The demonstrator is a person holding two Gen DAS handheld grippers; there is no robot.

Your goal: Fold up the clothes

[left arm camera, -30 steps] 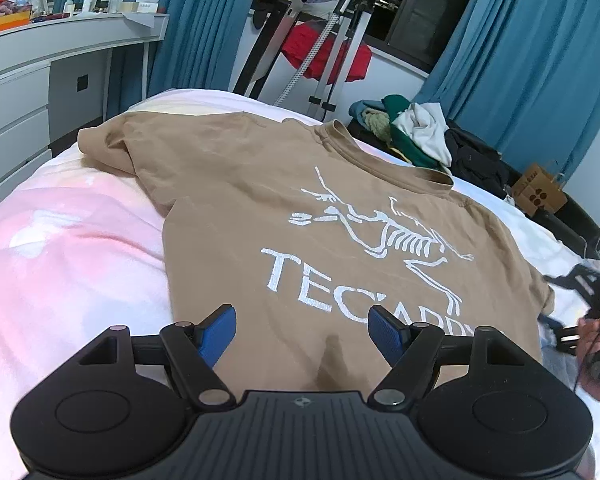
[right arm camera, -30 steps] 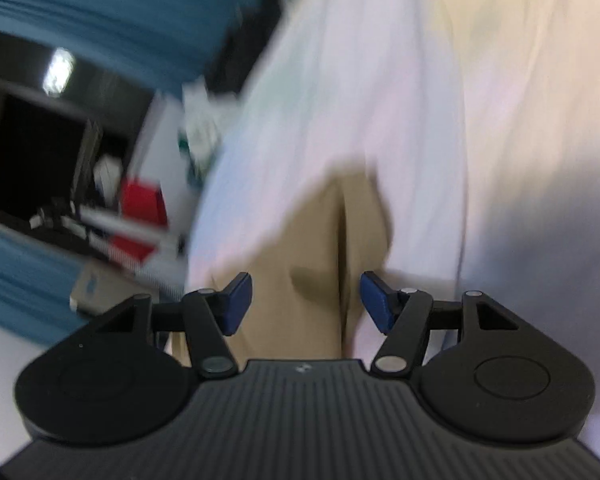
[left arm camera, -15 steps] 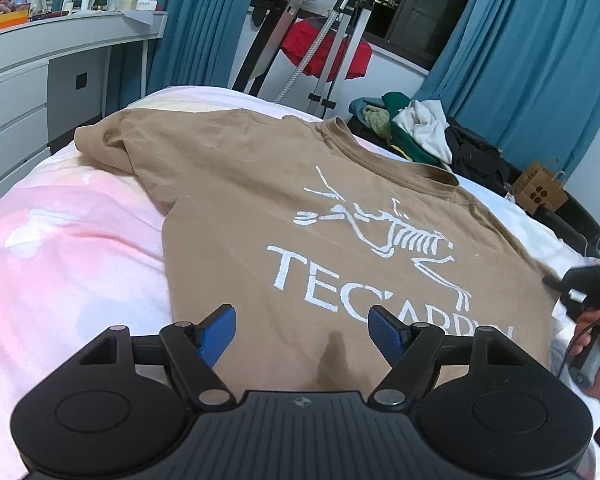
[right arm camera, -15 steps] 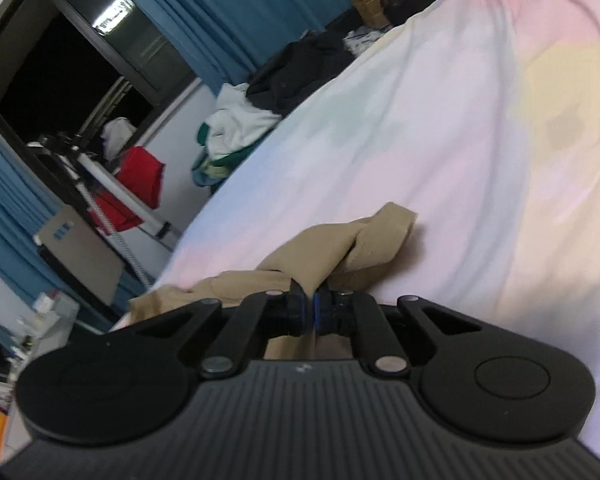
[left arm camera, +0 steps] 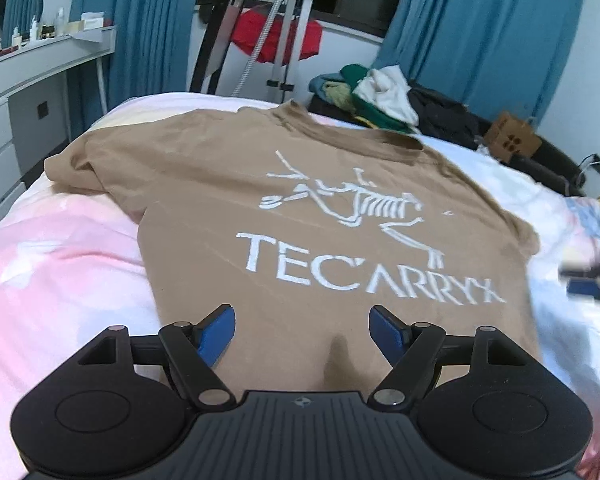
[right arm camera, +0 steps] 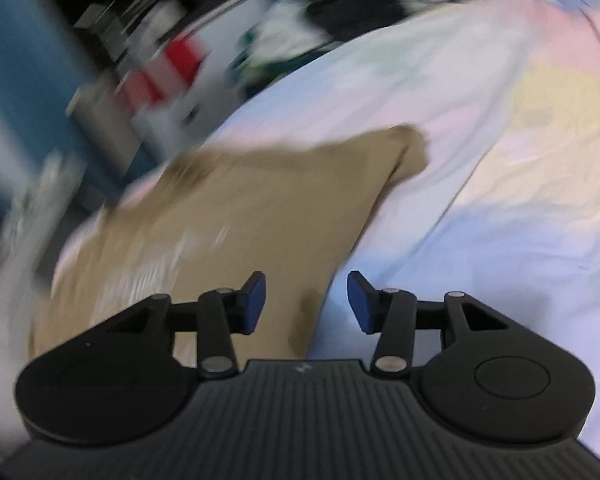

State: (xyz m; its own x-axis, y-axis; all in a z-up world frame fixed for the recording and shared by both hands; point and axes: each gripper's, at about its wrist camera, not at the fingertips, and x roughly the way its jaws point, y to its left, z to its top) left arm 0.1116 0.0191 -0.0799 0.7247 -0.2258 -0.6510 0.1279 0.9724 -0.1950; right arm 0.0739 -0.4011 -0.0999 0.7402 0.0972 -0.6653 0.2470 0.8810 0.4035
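Tan T-shirt [left arm camera: 300, 208] spread flat on bed [left arm camera: 60, 264], print up. Left gripper [left arm camera: 298, 330] agape above hem, empty. Right gripper [right arm camera: 306, 300] jaws opening, nothing pinched, beside right side edge. Step: pre-fold layout. Next, likely: 2 grippers grasp shirt edge.

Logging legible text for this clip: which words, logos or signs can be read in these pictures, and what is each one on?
"TECARRYX": white capitals on the tan T-shirt spread on the bed, below a white skeleton graphic.
Cardboard box beyond the bed: dark dots printed on it, no words readable.
Bottles on the shelf: labels too small to read.
Right wrist view: too blurred; the shirt's print shows only as white streaks.
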